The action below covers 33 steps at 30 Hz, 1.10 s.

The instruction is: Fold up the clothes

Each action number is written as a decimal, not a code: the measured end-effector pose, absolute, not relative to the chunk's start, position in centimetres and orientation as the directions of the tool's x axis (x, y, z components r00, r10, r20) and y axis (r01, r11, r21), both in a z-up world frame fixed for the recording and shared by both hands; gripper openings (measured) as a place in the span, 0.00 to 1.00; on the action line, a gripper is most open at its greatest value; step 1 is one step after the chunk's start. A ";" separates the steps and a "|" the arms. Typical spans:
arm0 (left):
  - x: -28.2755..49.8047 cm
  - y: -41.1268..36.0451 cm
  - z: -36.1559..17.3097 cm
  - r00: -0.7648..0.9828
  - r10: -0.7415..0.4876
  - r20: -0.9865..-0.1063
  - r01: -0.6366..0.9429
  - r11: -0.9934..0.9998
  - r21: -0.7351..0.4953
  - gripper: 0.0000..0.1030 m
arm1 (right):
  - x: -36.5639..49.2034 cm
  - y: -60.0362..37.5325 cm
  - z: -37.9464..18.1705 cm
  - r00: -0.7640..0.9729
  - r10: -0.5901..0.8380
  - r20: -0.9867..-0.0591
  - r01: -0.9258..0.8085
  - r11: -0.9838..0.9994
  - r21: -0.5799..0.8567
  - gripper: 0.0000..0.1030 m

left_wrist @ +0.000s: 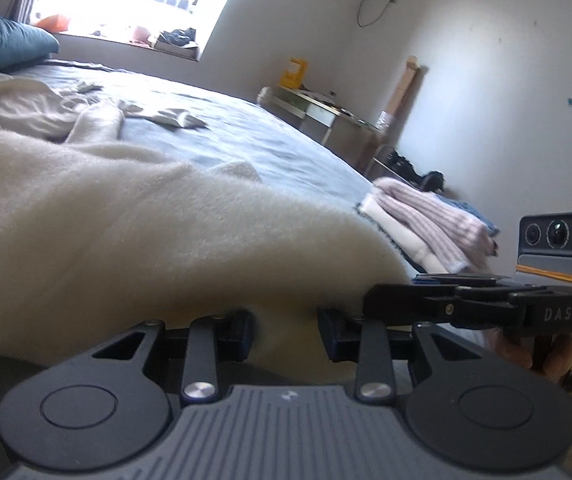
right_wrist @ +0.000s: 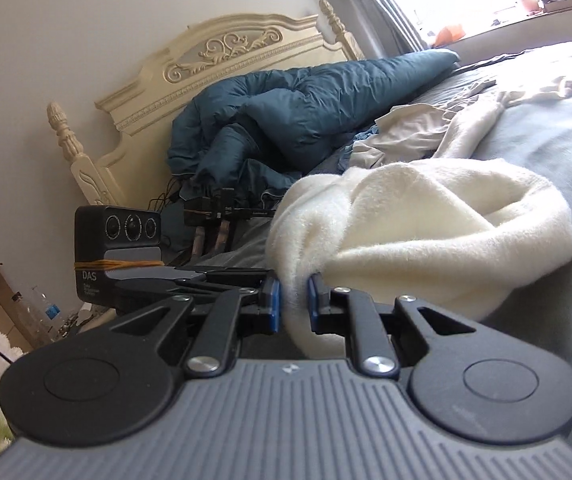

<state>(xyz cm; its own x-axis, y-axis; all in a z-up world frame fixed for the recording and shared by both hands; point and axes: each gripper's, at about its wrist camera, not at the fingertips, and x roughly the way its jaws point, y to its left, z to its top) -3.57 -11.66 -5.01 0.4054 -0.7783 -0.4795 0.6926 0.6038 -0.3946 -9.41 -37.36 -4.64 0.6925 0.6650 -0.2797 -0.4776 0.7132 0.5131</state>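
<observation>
- Right gripper (right_wrist: 293, 300): jaws pinching a bunched edge of the cream fleece garment (right_wrist: 425, 216); fabric fills the narrow gap between the blue pads.
- Left gripper (left_wrist: 286, 334): jaws partly spread, with the cream fleece garment (left_wrist: 146, 224) running down between them. It looks held, but pad contact is hidden by the pile, so a firm grip is a judgement only.
- The two grippers sit close side by side, each visible at the edge of the other's view.
- Just ahead of the jaws: the garment lies humped and rumpled on the grey-blue bed sheet (left_wrist: 246, 136), not flat, no clean fold line visible.
- Further out, beyond the left jaws and to their right: a small stack of folded clothes (left_wrist: 425, 228) at the bed's edge. Judged done.
- Far ahead of both: loose pale clothes (left_wrist: 26, 108) and a teal duvet (right_wrist: 286, 108) near the headboard (right_wrist: 214, 60).
- Status: mid-task. This garment is in hand, with at least the pale pile left.
</observation>
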 end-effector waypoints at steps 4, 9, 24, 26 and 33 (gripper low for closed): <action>-4.5 -12.2 -7.9 0.413 -0.742 -0.529 0.656 0.645 -0.393 0.38 | -11.5 -37.6 -6.8 0.698 0.648 -0.305 -0.430 0.719 0.546 0.13; -6.3 -10.0 -10.2 0.435 -0.711 -0.553 0.588 0.689 -0.423 0.58 | -12.2 -37.2 -9.7 0.697 0.619 -0.361 -0.350 0.733 0.583 0.17; -5.9 -1.1 -5.0 0.801 -0.511 -0.312 0.438 0.855 -0.277 0.92 | -7.0 -35.2 -1.9 0.752 0.589 -0.296 -0.367 0.748 0.553 0.61; -4.1 -1.7 -5.8 0.839 -0.418 -0.349 0.358 0.906 -0.226 0.92 | -3.0 -33.0 -1.5 0.726 0.595 -0.344 -0.376 0.763 0.526 0.65; 0.1 -1.4 -10.9 0.805 -0.337 -0.488 0.226 0.935 -0.273 0.91 | 11.0 -27.0 -4.2 0.620 0.454 -0.641 -0.172 0.875 0.453 0.70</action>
<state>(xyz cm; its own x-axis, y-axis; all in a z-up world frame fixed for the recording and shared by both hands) 0.09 -1.38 -10.92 0.8050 -0.3368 -0.4884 0.2257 0.9352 -0.2728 11.03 -26.97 -4.23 0.6195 0.4536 -0.6407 -0.1715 0.8747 0.4534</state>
